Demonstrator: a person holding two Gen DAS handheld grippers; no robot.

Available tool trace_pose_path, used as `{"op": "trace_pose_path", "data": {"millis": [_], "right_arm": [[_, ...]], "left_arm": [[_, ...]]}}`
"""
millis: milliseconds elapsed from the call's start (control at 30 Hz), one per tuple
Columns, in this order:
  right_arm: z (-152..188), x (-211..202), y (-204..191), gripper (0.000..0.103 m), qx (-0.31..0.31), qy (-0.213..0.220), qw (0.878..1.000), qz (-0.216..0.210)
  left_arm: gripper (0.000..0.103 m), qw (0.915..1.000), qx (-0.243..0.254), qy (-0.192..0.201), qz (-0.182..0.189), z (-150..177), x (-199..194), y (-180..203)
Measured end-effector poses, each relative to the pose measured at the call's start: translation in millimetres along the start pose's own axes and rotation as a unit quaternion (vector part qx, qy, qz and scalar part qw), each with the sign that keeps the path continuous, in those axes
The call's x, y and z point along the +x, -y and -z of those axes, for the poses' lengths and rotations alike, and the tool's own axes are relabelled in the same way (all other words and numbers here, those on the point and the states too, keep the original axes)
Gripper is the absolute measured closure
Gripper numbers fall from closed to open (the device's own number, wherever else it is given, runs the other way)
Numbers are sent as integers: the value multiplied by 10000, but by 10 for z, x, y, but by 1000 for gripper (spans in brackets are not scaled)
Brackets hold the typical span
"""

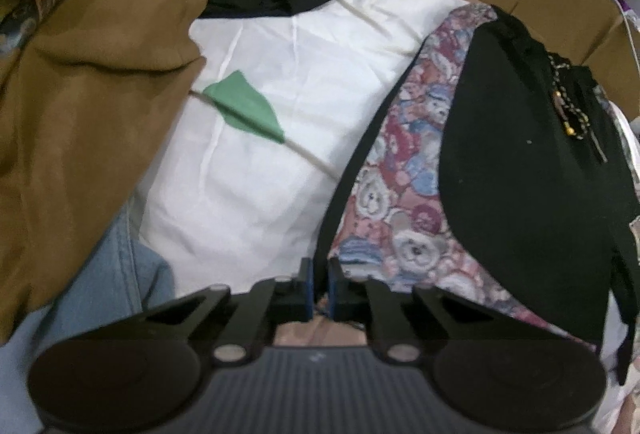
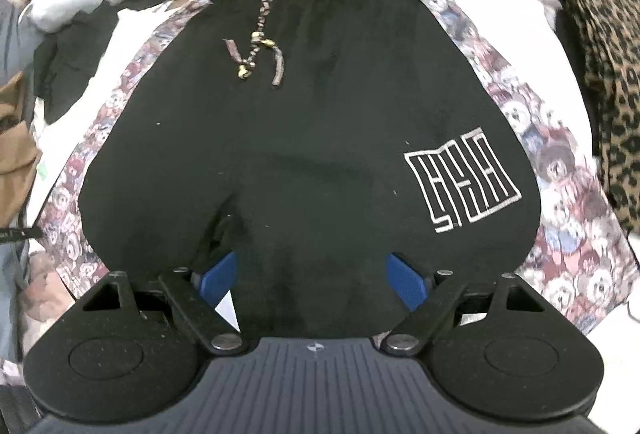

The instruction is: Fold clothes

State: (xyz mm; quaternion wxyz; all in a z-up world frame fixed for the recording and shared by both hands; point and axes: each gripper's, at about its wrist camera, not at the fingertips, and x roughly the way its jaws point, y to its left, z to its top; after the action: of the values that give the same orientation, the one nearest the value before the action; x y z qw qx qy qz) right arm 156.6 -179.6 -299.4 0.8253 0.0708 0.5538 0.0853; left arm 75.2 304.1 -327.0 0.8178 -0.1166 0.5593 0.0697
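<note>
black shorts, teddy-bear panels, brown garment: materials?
Black shorts: matte, slightly fuzzy, lint-specked; probably cotton fleece knit. Teddy-bear side panels: woven, tapestry-like print, likely. Brown garment: soft, napped matte surface with thick rounded folds; fleece or brushed cotton, unclear which.

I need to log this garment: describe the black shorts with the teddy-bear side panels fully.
The black shorts lie flat, front up, on white bedding. Soft black knit, teddy-bear print side panels, a beaded drawstring and a white maze-like logo. The left gripper pinches one side edge; the open right gripper straddles a leg.
</note>
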Motion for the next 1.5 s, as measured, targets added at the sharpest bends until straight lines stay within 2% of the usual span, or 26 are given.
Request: {"op": "trace_pose_path", "data": {"millis": [200,467,533,700,833,1000,1167,1367,1500], "right_arm": [[-117,20,-243,18,-310,105,9991,-265],[-308,105,-632,20,-642,239,9948,-758],[-335,116,-765,24,-766,258,9924,-932],[-394,135,-1109,25,-1113,301,9839,-1369],[-427,141,-1367,25,-1375,333,9752,-1703],[-341,113,-1576,25,-1562,328,9661,-2031],[-250,84,-1703,25,-1555,356,9607,-2271],[-169,113,-1788,25,-1552,423,9574,-2396],[-147,201,-1827,33,-1488,478,9589,-2368]], "left_arm": [[96,10000,-64,31,61,-77,-219,166],[97,9984,-19,169,542,-228,-506,538],[97,9975,-27,124,702,-254,-540,632],[97,9943,-52,56,1062,-280,-571,864],[97,9931,161,154,1147,-311,-623,1087],[97,9875,235,89,1554,-335,-629,1315],[97,9782,-6,-65,2078,-350,-532,1376],[97,9671,-294,-272,2513,-375,-422,1403],[97,9607,-477,-409,2705,-404,-372,1420]]}}
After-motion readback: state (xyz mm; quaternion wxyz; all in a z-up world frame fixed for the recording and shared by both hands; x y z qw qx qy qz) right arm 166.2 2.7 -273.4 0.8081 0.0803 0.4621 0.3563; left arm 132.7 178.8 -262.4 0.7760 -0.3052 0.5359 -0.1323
